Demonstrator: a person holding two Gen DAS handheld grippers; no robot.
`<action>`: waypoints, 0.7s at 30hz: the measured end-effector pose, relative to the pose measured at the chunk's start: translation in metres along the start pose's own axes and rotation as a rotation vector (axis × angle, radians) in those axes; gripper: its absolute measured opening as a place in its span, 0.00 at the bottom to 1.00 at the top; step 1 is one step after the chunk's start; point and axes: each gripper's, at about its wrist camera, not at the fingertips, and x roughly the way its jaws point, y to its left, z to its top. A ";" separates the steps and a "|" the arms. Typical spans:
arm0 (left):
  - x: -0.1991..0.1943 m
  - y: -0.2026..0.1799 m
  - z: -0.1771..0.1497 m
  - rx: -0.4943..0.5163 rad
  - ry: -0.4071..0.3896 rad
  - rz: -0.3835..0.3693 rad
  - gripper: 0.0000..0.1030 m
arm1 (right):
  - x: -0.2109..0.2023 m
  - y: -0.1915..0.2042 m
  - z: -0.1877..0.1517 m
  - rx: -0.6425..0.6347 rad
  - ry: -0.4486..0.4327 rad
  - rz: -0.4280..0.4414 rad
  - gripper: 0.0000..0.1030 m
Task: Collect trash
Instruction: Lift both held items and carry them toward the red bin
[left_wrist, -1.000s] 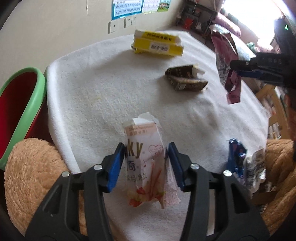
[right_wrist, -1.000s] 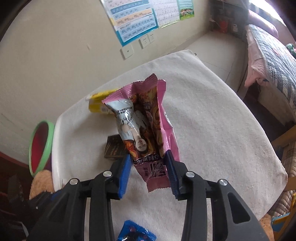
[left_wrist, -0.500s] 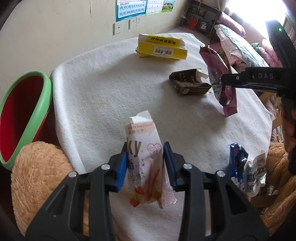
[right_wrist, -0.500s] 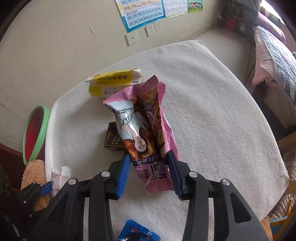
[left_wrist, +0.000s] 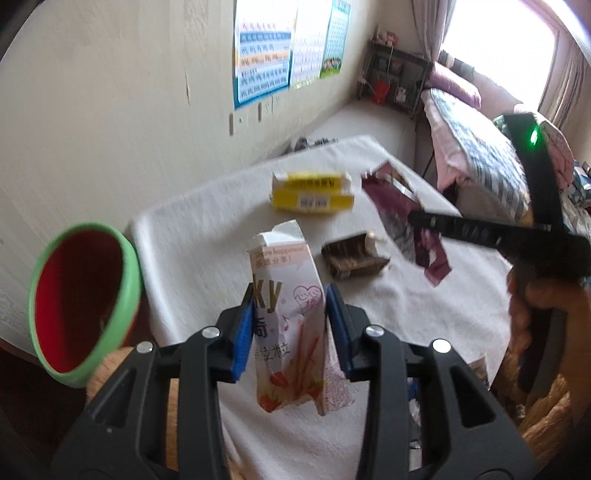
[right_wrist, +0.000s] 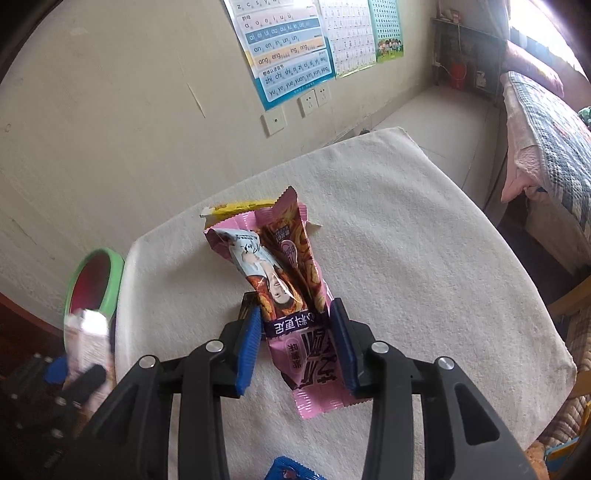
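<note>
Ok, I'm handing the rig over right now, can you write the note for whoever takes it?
Left gripper: shut on the pink-and-white snack box, held off the table beside the green-rimmed bin.
Right gripper: jaws closing on the pink snack bag, held above the white-covered table.
On the table: yellow box, dark brown carton, blue wrapper at the near edge.
Done: two pieces picked up; nothing visibly dropped in the bin.
Left: bin both held pieces, then collect the other three.
</note>
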 end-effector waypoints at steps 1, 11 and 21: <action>-0.005 0.002 0.002 -0.002 -0.014 0.003 0.35 | -0.002 0.001 0.000 -0.004 -0.007 -0.002 0.35; -0.039 0.041 0.003 -0.026 -0.096 0.082 0.35 | -0.030 0.029 -0.016 -0.119 -0.078 -0.063 0.35; -0.037 0.090 0.002 -0.105 -0.110 0.161 0.35 | -0.059 0.096 -0.036 -0.109 -0.137 0.056 0.35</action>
